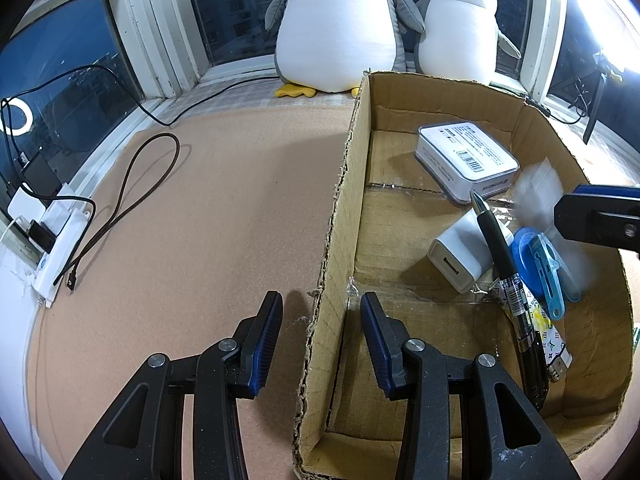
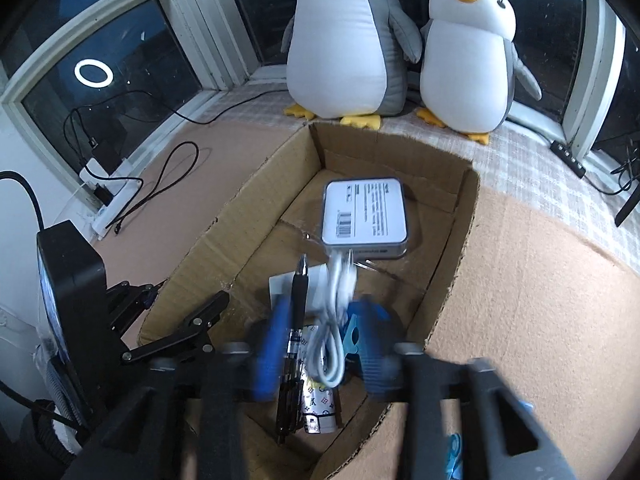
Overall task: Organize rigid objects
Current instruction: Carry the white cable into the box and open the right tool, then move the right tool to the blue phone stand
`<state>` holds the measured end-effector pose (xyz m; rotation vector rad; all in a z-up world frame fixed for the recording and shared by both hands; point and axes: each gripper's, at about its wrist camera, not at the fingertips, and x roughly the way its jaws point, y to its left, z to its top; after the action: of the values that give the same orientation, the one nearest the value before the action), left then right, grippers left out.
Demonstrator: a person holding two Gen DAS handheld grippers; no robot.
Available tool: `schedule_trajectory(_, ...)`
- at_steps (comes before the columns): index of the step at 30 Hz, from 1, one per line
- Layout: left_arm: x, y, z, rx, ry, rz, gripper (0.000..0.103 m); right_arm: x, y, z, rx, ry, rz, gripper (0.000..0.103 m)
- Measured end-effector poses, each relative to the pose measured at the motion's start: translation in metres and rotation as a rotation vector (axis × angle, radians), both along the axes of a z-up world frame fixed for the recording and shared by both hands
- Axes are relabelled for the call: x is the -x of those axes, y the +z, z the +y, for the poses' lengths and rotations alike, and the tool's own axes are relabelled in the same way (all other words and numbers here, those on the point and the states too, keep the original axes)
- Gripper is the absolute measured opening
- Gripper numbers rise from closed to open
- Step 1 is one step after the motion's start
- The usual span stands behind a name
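The left gripper straddles the left wall of the cardboard box, jaws at their narrowest around it. The right gripper is above the box with its jaws parted around a coiled white cable (blurred; it seems no longer pinched). The cable could fall onto the pen and blue clip and tangle there.

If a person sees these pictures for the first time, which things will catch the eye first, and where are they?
Two big plush penguins sit side by side at the dark window, just behind an open cardboard box. Inside the box lie a white labelled case at the far end and, nearer, a black pen and a white charger. The right gripper hangs over the box with a coiled white cable blurred between its fingers.
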<state>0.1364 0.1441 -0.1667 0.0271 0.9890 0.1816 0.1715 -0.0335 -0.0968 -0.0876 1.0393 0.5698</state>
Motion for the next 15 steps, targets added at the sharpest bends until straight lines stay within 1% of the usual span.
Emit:
schedule_trajectory(1,0.000,0.000,0.000,0.000,0.000,0.000,0.044,0.001,0.002,-0.001,-0.001,-0.005,-0.014,0.061)
schedule_trajectory(3,0.000,0.000,0.000,0.001,0.000,0.000,0.044,0.001,0.006,-0.004,-0.012,-0.010,-0.030,0.061)
schedule_trajectory(15,0.000,0.001,0.000,0.003,0.001,0.000,0.044,0.004,0.017,-0.027,-0.042,-0.040,-0.018,0.061)
